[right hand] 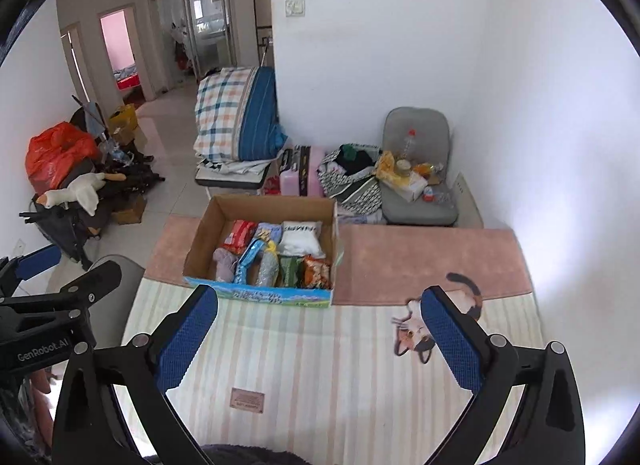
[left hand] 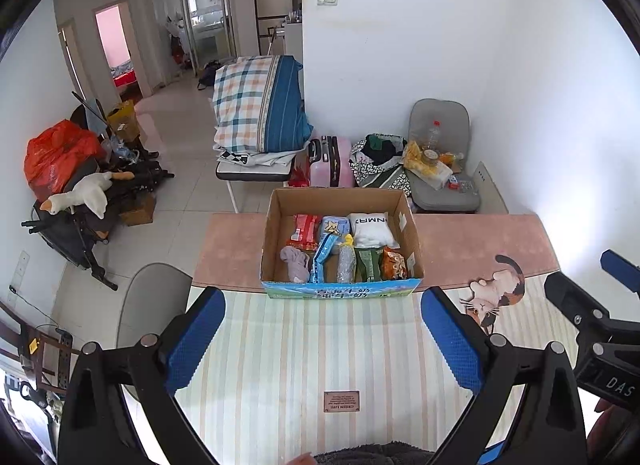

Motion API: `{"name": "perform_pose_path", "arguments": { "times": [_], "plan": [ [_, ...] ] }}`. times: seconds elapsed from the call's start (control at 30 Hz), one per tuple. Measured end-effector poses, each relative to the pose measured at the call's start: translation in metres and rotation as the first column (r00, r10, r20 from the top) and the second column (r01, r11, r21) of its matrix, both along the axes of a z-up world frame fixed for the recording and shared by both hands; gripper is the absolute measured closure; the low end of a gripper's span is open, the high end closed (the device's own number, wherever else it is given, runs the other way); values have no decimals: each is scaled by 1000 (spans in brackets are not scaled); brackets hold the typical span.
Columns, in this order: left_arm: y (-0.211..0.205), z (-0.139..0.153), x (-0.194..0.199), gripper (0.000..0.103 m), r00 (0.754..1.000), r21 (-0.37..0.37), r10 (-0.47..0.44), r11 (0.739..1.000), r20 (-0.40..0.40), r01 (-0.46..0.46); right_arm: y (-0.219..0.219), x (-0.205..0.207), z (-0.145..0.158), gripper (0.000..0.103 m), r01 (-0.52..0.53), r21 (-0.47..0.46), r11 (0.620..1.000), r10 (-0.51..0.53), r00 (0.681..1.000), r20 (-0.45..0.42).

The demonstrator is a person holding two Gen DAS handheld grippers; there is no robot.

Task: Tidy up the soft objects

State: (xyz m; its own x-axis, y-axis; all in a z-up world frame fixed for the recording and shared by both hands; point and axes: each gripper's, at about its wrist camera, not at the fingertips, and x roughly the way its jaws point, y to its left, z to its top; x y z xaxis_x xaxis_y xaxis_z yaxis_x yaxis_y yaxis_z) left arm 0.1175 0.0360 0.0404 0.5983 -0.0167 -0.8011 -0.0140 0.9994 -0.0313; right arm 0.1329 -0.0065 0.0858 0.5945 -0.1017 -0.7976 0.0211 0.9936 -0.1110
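White walls and a tiled floor surround our striped mat (left hand: 320, 345). We hold the left gripper (left hand: 322, 339) wide apart above the mat, gripping nothing. Ahead sits the cardboard box (left hand: 340, 201) with soft packets, a grey cloth (left hand: 295, 261) and a white pillow (left hand: 372, 229). We hold the right gripper (right hand: 320, 339) equally wide, also touching nothing. We read "GenRobot.AI" and "DAS" on the gripper bodies.

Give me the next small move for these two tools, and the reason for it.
Probably ease the left tool forward toward the cardboard box and down at the grey cloth in its near left corner. Both tools, the right tool too, are open and empty over the striped mat, short of the box, and that cloth sits nearest the left one.
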Motion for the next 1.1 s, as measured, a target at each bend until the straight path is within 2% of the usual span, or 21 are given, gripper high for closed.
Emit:
{"name": "perform_pose_path", "arguments": {
  "times": [0.33,1.1],
  "plan": [
    [-1,12,-4,2,999,10,4,1000,47,-5,-4,5,13,0,7,-14,1000,-6,999,33],
    [2,18,-5,2,998,15,6,1000,56,-6,-1,11,28,0,2,-13,1000,-1,998,66]
  ]
}}
